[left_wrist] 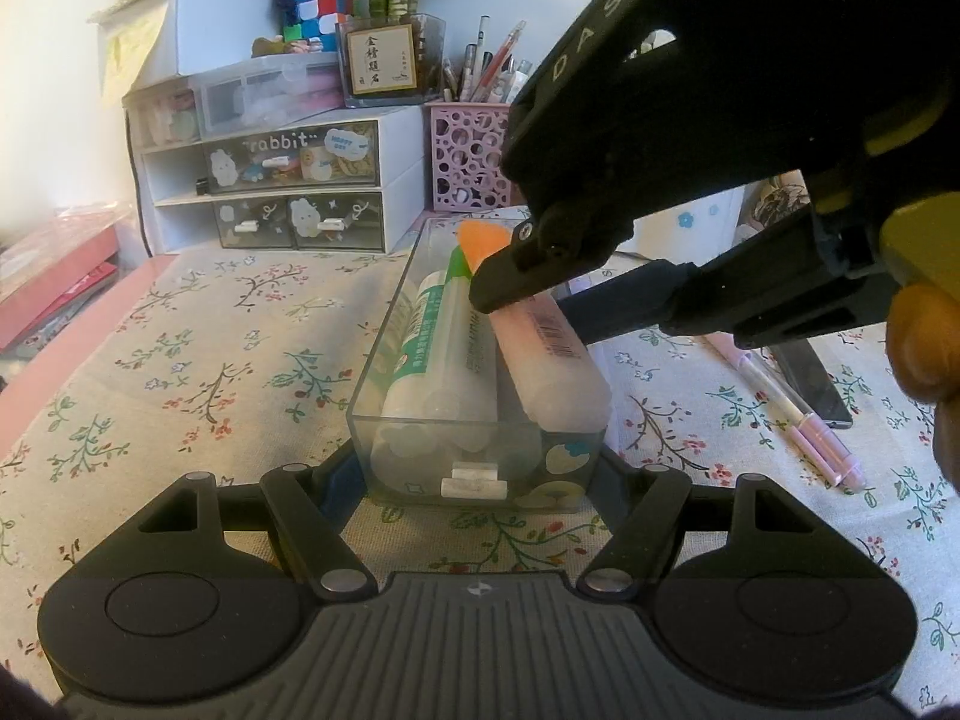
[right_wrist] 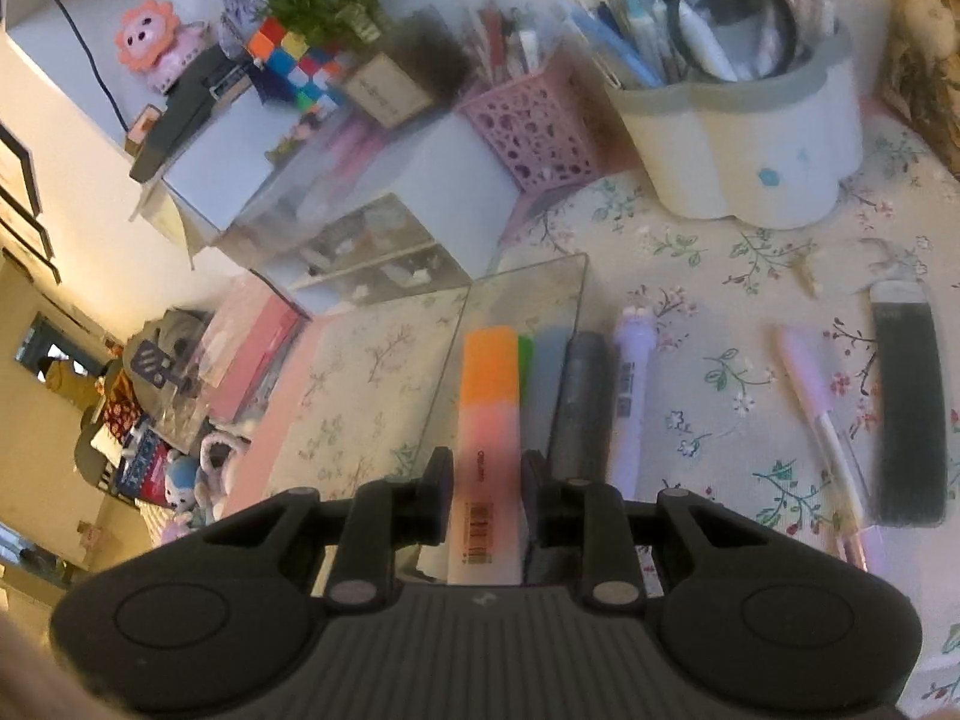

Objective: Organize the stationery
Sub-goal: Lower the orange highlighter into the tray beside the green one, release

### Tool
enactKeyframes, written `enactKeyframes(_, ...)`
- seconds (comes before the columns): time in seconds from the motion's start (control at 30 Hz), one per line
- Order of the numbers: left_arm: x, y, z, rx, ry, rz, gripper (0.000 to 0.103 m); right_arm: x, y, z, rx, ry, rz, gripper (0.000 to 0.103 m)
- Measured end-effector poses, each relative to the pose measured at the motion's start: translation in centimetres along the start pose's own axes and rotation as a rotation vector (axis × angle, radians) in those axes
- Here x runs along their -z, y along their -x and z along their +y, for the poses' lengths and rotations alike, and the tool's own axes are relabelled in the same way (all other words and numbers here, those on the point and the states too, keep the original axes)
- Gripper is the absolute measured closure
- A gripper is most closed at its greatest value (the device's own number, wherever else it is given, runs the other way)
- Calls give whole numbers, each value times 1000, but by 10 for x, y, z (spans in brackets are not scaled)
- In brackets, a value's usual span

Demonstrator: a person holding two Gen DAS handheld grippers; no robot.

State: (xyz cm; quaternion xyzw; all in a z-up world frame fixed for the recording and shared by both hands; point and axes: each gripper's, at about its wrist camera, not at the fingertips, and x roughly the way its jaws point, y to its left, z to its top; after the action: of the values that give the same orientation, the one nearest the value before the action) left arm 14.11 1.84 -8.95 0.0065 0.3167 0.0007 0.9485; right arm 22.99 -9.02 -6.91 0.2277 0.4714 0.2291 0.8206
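A clear plastic drawer box (left_wrist: 384, 360) stands on the floral cloth and holds several highlighter markers, one with a green cap (left_wrist: 459, 267). My left gripper (left_wrist: 480, 462) is shut on the near end of the box. My right gripper (right_wrist: 486, 474) is shut on a pink highlighter with an orange cap (right_wrist: 489, 396) and holds it over the right side of the box; it also shows in the left wrist view (left_wrist: 546, 342). The clear box also shows in the right wrist view (right_wrist: 522, 294), with green and blue marker caps beside the held highlighter.
A white drawer organiser (left_wrist: 270, 180) and a pink perforated pen cup (left_wrist: 468, 156) stand behind the box. A white pen holder (right_wrist: 744, 144) stands at the back right. A purple pen (right_wrist: 630, 396), a pink pen (right_wrist: 810, 408) and a dark flat ruler (right_wrist: 909, 408) lie on the cloth to the right.
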Motion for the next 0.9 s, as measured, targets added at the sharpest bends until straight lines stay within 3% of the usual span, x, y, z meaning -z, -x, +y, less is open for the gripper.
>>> enactKeyframes(0.4, 0, -1, -1, 5, -5, 0, 31, -1, 4, 0, 12, -13, -13, 80)
enactKeyframes(0.6, 0, 0, -1, 7, -8, 0, 31, -5, 21, 3, 65, 60, -90, 80)
enactKeyframes(0.73, 0, 0, -1, 9, -5, 0, 31, -10, 29, -13, 76, 35, -114, 80)
enactKeyframes(0.9, 1, 1, 1, -5, 8, 0, 31, -14, 38, -43, 163, -2, -135, 80)
